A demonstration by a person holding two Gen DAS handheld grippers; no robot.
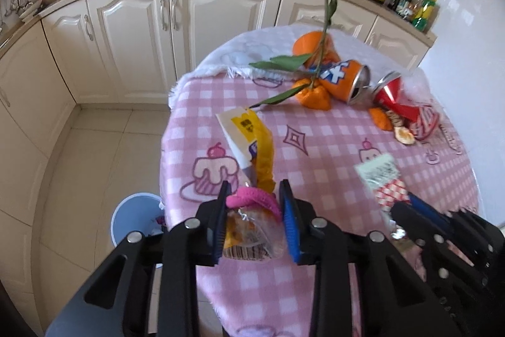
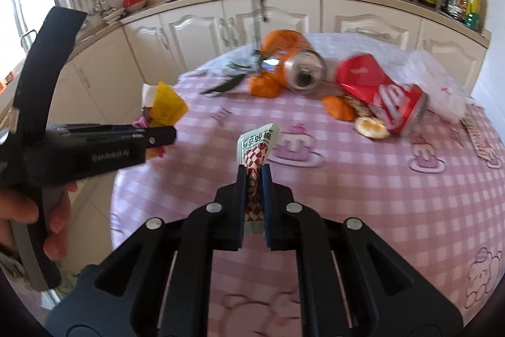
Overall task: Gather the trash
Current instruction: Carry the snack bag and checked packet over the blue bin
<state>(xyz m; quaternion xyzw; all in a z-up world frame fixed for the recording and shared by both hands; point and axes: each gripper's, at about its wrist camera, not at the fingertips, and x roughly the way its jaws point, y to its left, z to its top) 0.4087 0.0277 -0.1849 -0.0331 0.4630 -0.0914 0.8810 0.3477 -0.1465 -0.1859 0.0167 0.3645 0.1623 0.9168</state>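
Note:
My left gripper (image 1: 255, 195) is shut on a yellow and white snack bag (image 1: 249, 144) with a pink ring (image 1: 249, 198) around it, at the table's left edge. In the right wrist view the same gripper (image 2: 167, 135) holds the bag (image 2: 167, 103) lifted off the cloth. My right gripper (image 2: 254, 169) is shut on a red and white checked wrapper (image 2: 257, 147), which sticks up between the pads; the left wrist view shows it (image 1: 378, 176) at the right. An orange can (image 2: 300, 68), a crushed red can (image 2: 378, 90) and tangerine peel with leaves (image 1: 312, 97) lie at the far side.
A round table with a pink checked cloth (image 1: 315, 147) stands before cream kitchen cabinets (image 1: 132, 30). A pale blue bin (image 1: 135, 217) is on the floor left of the table. Biscuits (image 2: 371, 127), an orange peel piece (image 2: 339, 108) and a clear plastic bag (image 2: 435, 84) lie near the cans.

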